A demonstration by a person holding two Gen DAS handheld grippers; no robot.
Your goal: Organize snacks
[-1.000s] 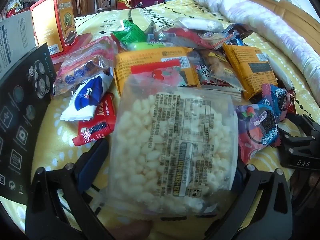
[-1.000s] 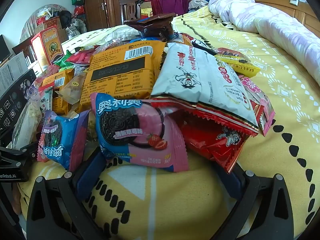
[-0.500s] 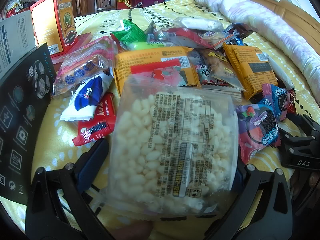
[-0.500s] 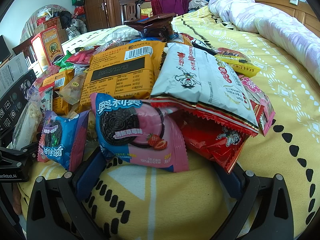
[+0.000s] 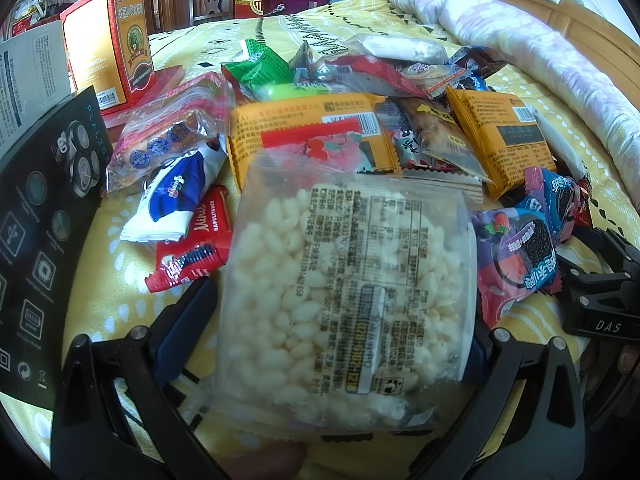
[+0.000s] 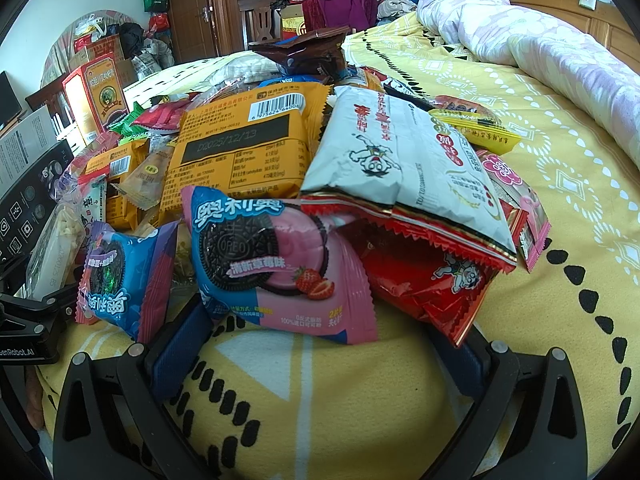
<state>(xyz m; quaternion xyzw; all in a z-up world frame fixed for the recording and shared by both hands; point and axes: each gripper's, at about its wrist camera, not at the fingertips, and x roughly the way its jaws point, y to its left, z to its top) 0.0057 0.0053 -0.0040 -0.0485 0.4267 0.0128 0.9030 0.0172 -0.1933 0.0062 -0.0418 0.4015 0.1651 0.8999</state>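
A pile of snack packs covers the yellow bed. In the left wrist view a clear bag of white puffed rice lies between the wide-spread fingers of my left gripper, which is open; the bag hides most of the right finger. In the right wrist view my right gripper is open too, low on the sheet. A pink strawberry Oreo pack lies just ahead between its fingers. A blue Oreo pack sits to its left, a white-and-red bag to its right, and a big orange pack behind.
A black product box and a red-orange carton stand along the left side. A rolled lilac quilt lies at the back right. Bare yellow sheet shows right of the pile. The other gripper's body is at the right edge.
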